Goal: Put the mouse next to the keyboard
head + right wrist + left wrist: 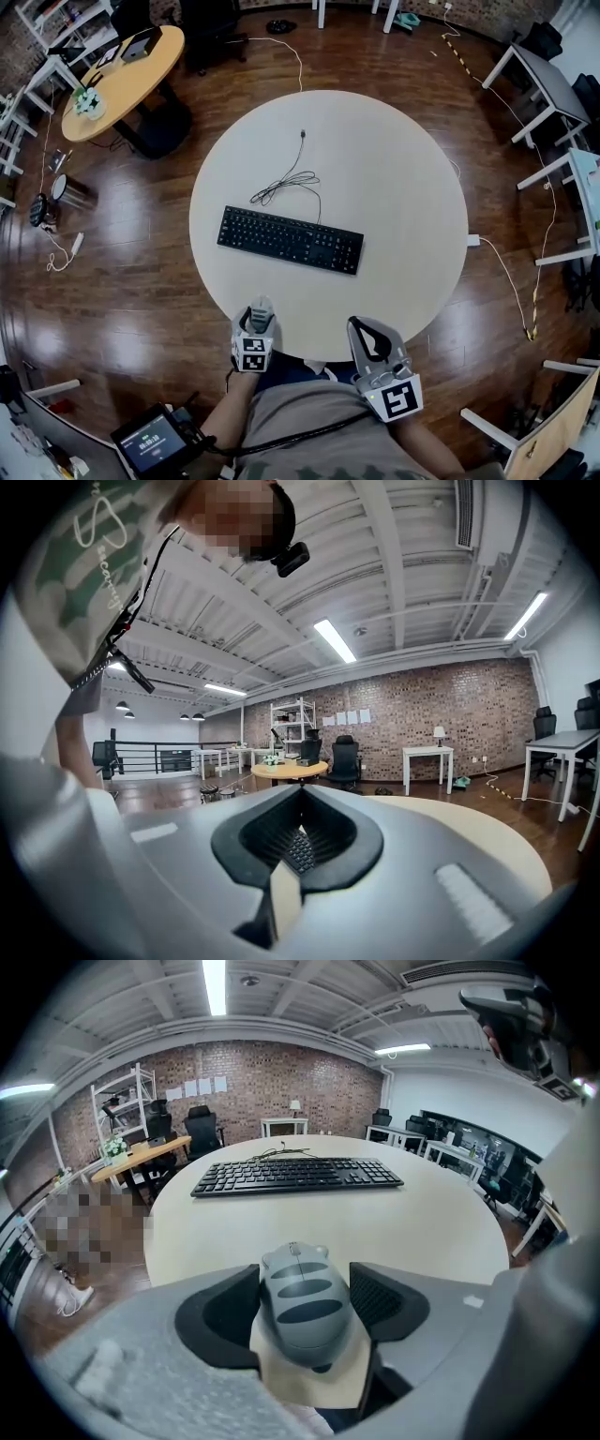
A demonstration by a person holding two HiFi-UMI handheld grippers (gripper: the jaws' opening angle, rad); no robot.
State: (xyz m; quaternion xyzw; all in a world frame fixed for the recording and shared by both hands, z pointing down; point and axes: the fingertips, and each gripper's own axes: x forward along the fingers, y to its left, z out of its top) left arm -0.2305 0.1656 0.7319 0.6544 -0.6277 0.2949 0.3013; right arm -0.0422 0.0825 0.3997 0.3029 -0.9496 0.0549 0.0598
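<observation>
A grey mouse [302, 1305] with dark oval stripes sits between the jaws of my left gripper [305, 1309], which is shut on it. In the head view the left gripper [260, 319] hangs over the near edge of the round white table [403, 178], the mouse [261, 311] at its tip. The black keyboard [290, 239] lies across the table's middle, beyond the mouse; it also shows ahead of the left gripper as keyboard [296, 1175]. My right gripper [367, 339] is at the table's near edge, right of the left one, its jaws shut with nothing between them [298, 834].
A loose black cable [286, 183] lies coiled behind the keyboard. A wooden round table [122, 80] stands at far left, white desks [548, 89] at right. A white cable [511, 281] trails over the floor by the table's right side.
</observation>
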